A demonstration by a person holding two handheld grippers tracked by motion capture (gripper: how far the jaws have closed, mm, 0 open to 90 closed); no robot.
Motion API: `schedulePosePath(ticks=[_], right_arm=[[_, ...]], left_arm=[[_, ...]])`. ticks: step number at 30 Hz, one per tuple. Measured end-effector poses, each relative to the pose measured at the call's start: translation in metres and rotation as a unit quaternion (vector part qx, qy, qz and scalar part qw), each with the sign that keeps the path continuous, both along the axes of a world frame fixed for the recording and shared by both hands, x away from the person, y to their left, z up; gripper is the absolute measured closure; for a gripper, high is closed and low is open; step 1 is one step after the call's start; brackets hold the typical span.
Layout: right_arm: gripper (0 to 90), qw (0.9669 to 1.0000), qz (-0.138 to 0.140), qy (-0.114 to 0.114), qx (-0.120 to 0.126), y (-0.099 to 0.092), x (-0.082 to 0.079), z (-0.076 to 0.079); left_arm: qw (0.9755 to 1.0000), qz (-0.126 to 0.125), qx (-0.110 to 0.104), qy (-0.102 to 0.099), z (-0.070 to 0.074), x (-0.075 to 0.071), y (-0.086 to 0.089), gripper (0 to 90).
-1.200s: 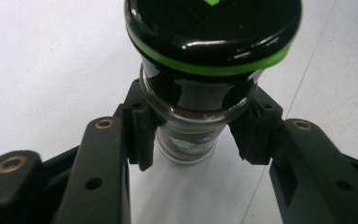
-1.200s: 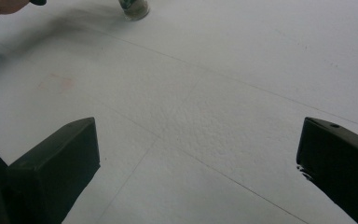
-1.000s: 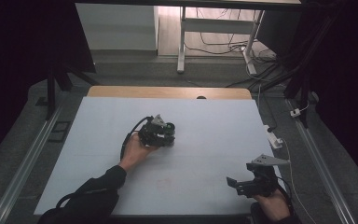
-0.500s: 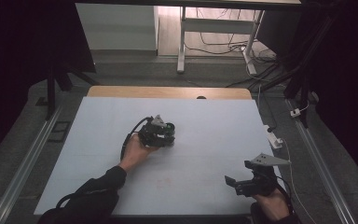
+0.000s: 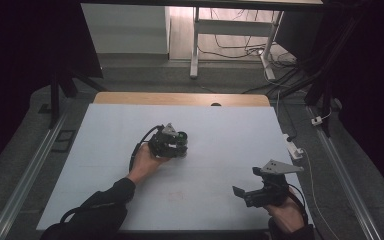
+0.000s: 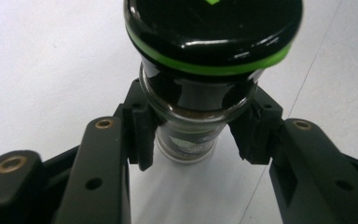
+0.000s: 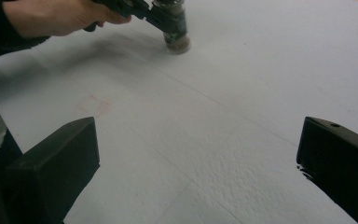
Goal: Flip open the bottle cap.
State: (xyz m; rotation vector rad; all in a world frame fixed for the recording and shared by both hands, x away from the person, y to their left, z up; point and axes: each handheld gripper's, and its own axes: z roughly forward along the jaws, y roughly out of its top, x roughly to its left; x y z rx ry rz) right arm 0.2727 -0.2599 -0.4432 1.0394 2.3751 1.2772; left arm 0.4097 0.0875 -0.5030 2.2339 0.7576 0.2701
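we see a pale blue-white table (image 5: 105, 165) with a wooden strip along its far edge. a small glass jar (image 7: 175, 29) with a black, green-ringed lid stands upright on it, between the left gripper's (image 6: 196, 135) jaws. near the right gripper (image 5: 242, 192), a faint reddish smudge (image 7: 94, 105) marks the sheet, perhaps a stain. thin seams cross the surface.

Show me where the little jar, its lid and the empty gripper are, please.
jar (image 6: 186, 135), left gripper view, on its glass body between the pads.
lid (image 6: 214, 28), left gripper view, on its black top.
right gripper (image 5: 245, 195), high view, between its open fingertips.
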Motion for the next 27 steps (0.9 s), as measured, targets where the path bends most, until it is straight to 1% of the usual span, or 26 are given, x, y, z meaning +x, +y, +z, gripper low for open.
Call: schedulePosePath(ticks=[2,5,12,16,19,23,27], right_arm=[[0.0,1.0000,0.006,0.000,0.006,0.003,0.001,0.001],[0.0,0.9999,0.014,0.001,0.008,0.008,0.002,0.002],[0.0,0.9997,0.021,0.006,0.013,0.018,0.006,0.002],[0.0,0.9995,0.028,0.004,0.015,0.025,0.010,0.004],[0.0,0.9993,0.033,0.013,0.012,0.032,0.013,0.006],[0.0,0.9989,0.041,0.020,0.010,0.042,0.019,0.006],[0.0,0.9991,0.038,0.018,0.001,0.053,0.025,0.007]], left_arm=[[1.0000,0.000,0.000,0.000,0.000,0.000,0.000,53.7],[1.0000,0.000,0.000,0.000,0.000,0.000,0.000,53.7],[1.0000,-0.001,0.000,0.000,0.000,0.000,0.000,53.7],[1.0000,0.000,0.000,0.000,0.000,0.000,0.000,53.7],[1.0000,0.000,0.000,0.000,0.000,0.000,0.000,53.7],[1.0000,0.000,0.000,0.000,0.000,0.000,0.000,53.7],[1.0000,0.000,0.000,0.000,0.000,0.000,0.000,53.7]])
